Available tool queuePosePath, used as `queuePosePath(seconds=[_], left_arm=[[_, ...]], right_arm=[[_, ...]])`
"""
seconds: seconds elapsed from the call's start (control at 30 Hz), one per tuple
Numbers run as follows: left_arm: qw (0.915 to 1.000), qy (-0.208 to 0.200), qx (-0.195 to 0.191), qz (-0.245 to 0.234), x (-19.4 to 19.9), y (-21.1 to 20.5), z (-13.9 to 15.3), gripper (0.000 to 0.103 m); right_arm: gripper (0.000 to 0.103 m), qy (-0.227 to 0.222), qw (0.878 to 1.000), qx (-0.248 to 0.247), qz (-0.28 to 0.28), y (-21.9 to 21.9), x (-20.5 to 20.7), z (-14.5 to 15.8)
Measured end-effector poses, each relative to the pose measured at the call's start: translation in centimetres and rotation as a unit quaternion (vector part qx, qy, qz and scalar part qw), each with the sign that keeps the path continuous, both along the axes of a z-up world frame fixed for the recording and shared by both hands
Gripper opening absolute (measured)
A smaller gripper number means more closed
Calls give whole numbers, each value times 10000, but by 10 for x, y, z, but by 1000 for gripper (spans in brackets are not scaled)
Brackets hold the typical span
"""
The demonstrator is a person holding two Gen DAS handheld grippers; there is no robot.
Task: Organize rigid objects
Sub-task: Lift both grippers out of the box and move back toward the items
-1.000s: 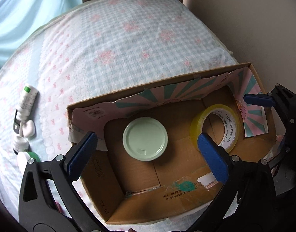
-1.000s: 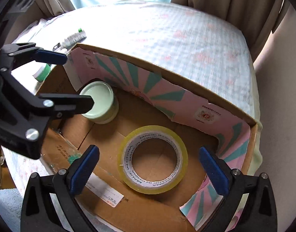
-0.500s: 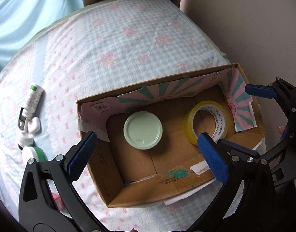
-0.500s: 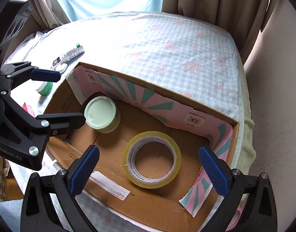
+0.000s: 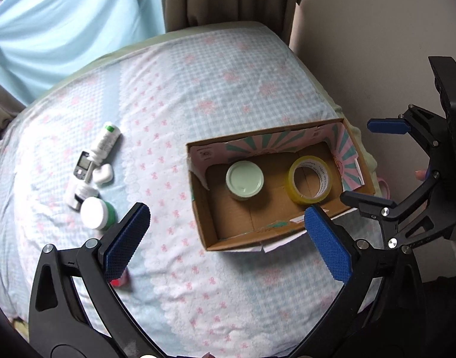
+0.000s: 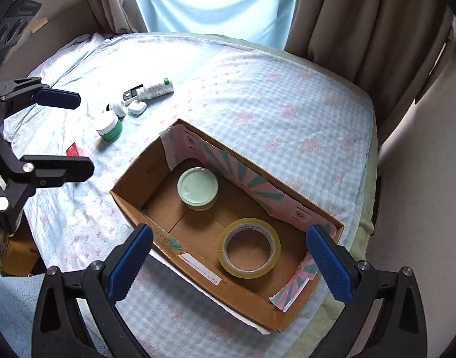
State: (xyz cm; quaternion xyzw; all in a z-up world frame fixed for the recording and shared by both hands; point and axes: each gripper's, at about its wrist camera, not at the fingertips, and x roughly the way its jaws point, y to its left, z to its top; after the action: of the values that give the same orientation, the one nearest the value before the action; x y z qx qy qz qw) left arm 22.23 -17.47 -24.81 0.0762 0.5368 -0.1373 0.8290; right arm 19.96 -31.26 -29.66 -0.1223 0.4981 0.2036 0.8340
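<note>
An open cardboard box (image 5: pixel 204 220) (image 6: pixel 129 203) lies on the bed. Inside it are a jar with a pale green lid (image 5: pixel 244 179) (image 6: pixel 197 188) and a roll of yellowish tape (image 5: pixel 310 183) (image 6: pixel 248 247). Left of the box lie a green-and-white jar (image 5: pixel 96 213) (image 6: pixel 109 126), a white bottle with a green cap (image 5: pixel 105 143) (image 6: pixel 156 89), a small white case (image 5: pixel 102 173) (image 6: pixel 137 107) and a small dark device (image 5: pixel 82 167). My left gripper (image 5: pixel 225 238) is open and empty, high above the box's near edge. My right gripper (image 6: pixel 230 262) is open and empty above the tape.
A small red item (image 6: pixel 74 150) (image 5: pixel 120 282) lies on the bedspread near the left gripper. Curtains (image 6: pixel 362 24) and a wall (image 5: pixel 377 44) bound the bed at the back and right. The patterned bedspread (image 5: pixel 198 89) stretches behind the box.
Both grippers have risen and pulled back from the box, so more of the bed and the loose items on the left show. Both stay open. Jar and tape have not moved.
</note>
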Motion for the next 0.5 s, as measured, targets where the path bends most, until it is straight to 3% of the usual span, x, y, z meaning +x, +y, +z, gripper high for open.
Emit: queuePosePath(seconds=[0.23, 0.5], left_arm=[[9985, -194, 29, 516, -30, 73, 35, 103], [9950, -435, 236, 867, -49, 175, 44, 103]], right_arm=[[103, -245, 9990, 241, 283, 49, -5, 39], [103, -158, 9980, 553, 275, 116, 0, 60]])
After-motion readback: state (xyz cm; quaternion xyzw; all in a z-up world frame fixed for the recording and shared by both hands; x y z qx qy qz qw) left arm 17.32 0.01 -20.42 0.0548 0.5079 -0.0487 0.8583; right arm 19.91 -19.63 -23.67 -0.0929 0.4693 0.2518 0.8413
